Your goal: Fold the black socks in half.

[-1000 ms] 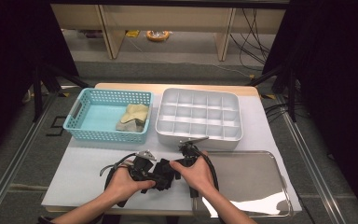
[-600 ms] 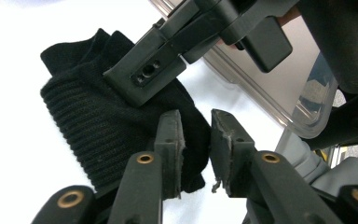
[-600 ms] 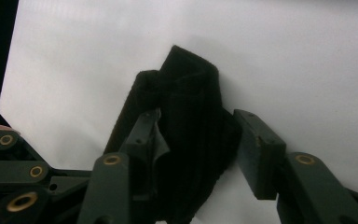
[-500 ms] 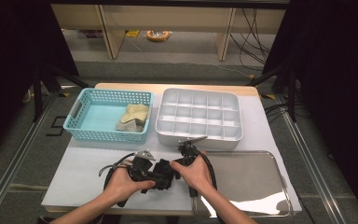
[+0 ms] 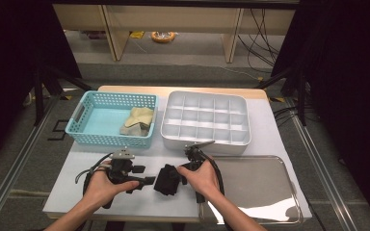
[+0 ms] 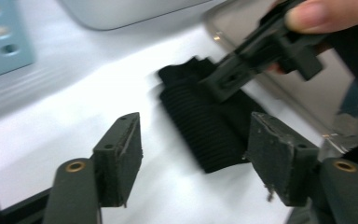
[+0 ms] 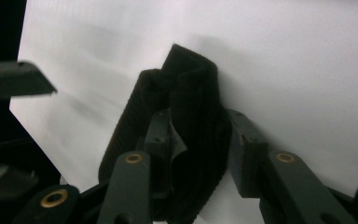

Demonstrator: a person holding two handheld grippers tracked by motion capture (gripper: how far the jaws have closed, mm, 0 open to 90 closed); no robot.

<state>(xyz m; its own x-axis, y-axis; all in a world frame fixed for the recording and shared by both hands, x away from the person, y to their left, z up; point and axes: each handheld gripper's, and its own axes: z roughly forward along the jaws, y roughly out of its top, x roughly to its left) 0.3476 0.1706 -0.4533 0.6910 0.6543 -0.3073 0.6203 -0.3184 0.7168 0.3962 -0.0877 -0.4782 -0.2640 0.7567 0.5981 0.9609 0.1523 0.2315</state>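
Observation:
A black ribbed cloth, folded into a bundle, lies on the white mat near the front edge. My right gripper reaches in from the right. In the right gripper view its jaws have just been closing and now press on both sides of the cloth, the gripper shut on it. My left gripper sits just left of the cloth. Its jaws have just been opening and stand wide, the gripper with nothing between them and the cloth a little beyond.
A teal basket holding a beige cloth stands at the back left. A white compartment tray is beside it. A shiny metal tray lies at the front right, close to my right hand.
My left gripper has pulled back to the left, away from the black cloth, and opened its jaws. The right hand has stayed put at the cloth.

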